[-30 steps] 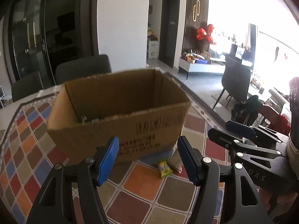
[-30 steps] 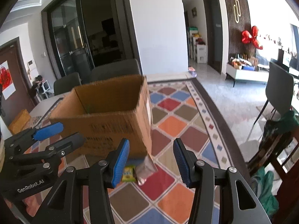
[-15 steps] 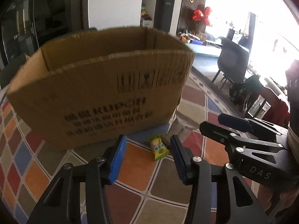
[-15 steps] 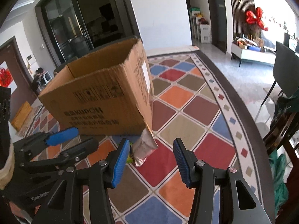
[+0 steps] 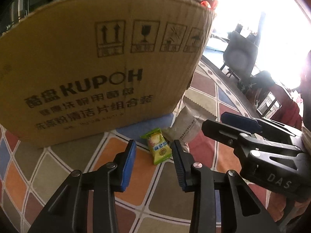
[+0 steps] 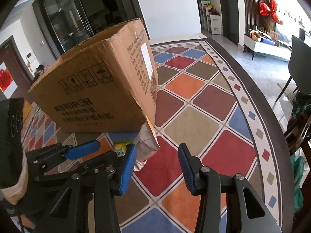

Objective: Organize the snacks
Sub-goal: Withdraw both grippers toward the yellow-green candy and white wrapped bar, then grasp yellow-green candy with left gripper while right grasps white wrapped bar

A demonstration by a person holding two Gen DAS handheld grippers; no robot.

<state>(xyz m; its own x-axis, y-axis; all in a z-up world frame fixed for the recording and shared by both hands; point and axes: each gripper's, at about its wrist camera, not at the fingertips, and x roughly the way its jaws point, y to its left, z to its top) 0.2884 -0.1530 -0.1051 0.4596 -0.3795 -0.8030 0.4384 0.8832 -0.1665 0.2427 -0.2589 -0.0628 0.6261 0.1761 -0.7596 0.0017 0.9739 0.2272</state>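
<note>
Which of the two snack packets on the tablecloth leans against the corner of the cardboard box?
The silver packet: it stands propped against the box corner, while the small green packet lies flat on the tablecloth.

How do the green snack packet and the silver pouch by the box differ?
Colour: the green snack packet is bright green-yellow with printed fruit art; the silver pouch is plain grey-silver with small text.
Size: the pouch looks clearly larger than the packet.
Pose: the packet lies flat on the patterned tablecloth; the pouch is propped up, its serrated top edge at the corner of the cardboard box.
Shared: both are sealed wrappers outside the box, side by side.
</note>
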